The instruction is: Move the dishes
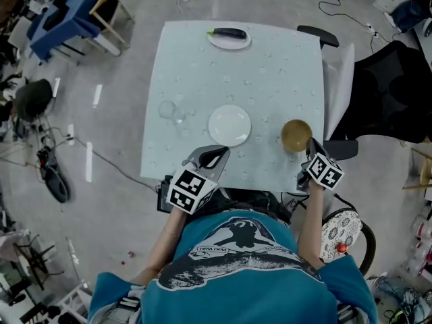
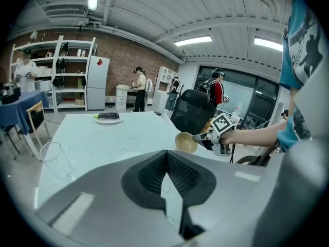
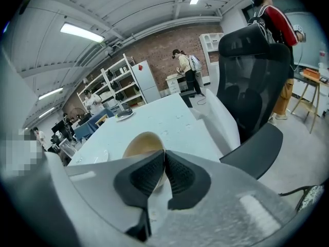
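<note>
Claw on the right is clamped on the rim of the bowl, which sits right of the plate near the desk edge; I cannot tell if it is lifted. The left claw is closed on nothing, just nearer than the plate. Beyond the plate lies a far dish, and left of it a glass. The task looks barely begun: one dish gripped, the others untouched.
</note>
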Tool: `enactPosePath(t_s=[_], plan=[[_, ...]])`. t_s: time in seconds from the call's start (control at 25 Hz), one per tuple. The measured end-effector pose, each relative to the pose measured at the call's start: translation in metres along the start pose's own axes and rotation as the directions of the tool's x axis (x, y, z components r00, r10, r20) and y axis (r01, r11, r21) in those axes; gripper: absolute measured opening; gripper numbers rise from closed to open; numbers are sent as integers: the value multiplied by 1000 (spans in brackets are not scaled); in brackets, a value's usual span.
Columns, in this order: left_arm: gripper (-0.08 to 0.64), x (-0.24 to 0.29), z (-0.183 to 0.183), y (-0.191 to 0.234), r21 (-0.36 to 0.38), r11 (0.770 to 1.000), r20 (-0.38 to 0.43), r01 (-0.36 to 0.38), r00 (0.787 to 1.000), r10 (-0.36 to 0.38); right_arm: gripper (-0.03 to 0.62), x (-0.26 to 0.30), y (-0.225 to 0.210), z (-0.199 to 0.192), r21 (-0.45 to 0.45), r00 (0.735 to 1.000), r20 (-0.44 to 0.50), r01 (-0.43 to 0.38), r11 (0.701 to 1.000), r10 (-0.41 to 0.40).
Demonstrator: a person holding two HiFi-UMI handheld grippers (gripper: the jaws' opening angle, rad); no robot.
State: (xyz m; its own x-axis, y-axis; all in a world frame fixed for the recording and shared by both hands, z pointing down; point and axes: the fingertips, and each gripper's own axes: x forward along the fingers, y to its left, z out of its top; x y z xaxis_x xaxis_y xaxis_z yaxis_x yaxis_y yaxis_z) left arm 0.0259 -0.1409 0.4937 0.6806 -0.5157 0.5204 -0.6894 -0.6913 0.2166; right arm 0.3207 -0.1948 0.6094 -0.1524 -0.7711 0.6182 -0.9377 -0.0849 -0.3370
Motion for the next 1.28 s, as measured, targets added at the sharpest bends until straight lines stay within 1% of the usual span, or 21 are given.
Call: enactPosePath(t_s=[0.16,0.24,0.28,0.36,0.4,0.56,0.72,0.92,1.08,1.28], plan=[[15,2,-1,-1,-3,1000,-8,-18,1000,18,14,3,-8,-3,12,1000,17,5,1000,-5],[15,3,-1,-3,-2,1000,-14,-22,1000,22,21,4,-9,-3,1,1000,23,3,1000,-3],[15,2,-1,-3,0,1000,-18,-24,1000,24,33,5,-9,-4,-10,1000,23,1,1000,-1],[15,2,-2,-3,-1,999,-22,-32,999,32,84,6,-8,-5,-33,1000,16,-6,999,7],[15,2,-1,-2,-3,999,-21,-37,999,37,99,6,-8,-6,-41,1000,14,-9,999,9],[15,1,-1,-3,-2,999,-25,-45,999,45,136,1,-9,-4,-47,999,32,-12,999,13],[15,1,-2,-6,-1,999,-31,-44,999,44,140,-6,-6,1,-58,998,60,-29,998,32],[15,2,-7,-10,-6,999,-40,-40,998,40,147,-10,5,10,-113,996,76,-46,992,55],[15,0,-13,-10,-13,999,-47,-46,998,45,153,-9,27,17,-155,991,81,-93,983,107],[15,-3,-15,-10,-7,999,-39,-34,999,34,153,-11,55,21,-214,984,86,-135,968,157]])
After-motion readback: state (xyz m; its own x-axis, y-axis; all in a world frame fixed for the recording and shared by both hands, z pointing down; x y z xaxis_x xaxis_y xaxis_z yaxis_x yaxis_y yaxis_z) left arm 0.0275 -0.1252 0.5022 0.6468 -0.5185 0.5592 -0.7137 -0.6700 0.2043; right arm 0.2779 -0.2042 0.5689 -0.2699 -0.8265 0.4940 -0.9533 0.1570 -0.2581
